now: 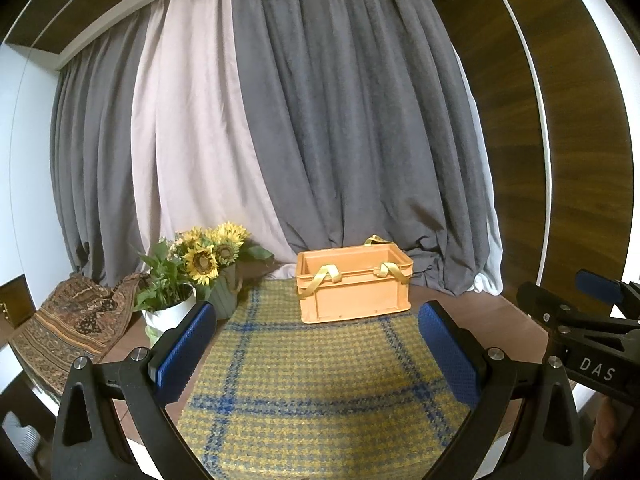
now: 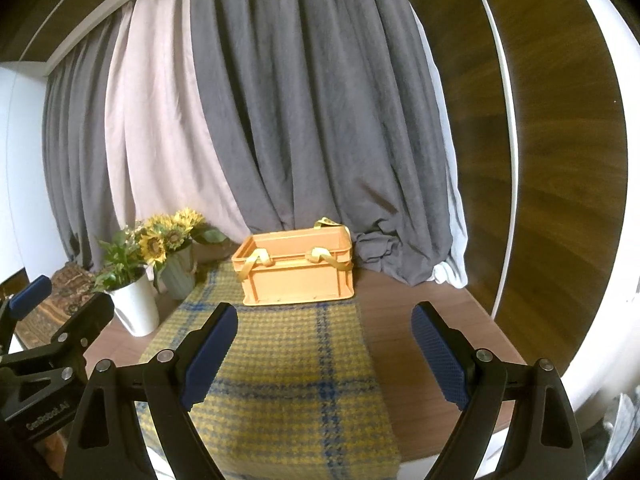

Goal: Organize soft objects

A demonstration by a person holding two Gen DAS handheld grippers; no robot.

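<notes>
Both tongs, left tongs (image 1: 316, 356) and right tongs (image 2: 324, 356), hang released above the plaid cloth (image 1: 312, 384), orange crate (image 1: 354, 286) beyond.

left claw (image 1: 316, 354): jaws wide apart, nothing between | right claw (image 2: 324, 354): jaws wide apart, nothing between

Crate (image 1: 354, 290) on cloth (image 1: 320, 392), curtain (image 1: 320, 120) behind, flowerpots (image 1: 170, 314) left.
</notes>
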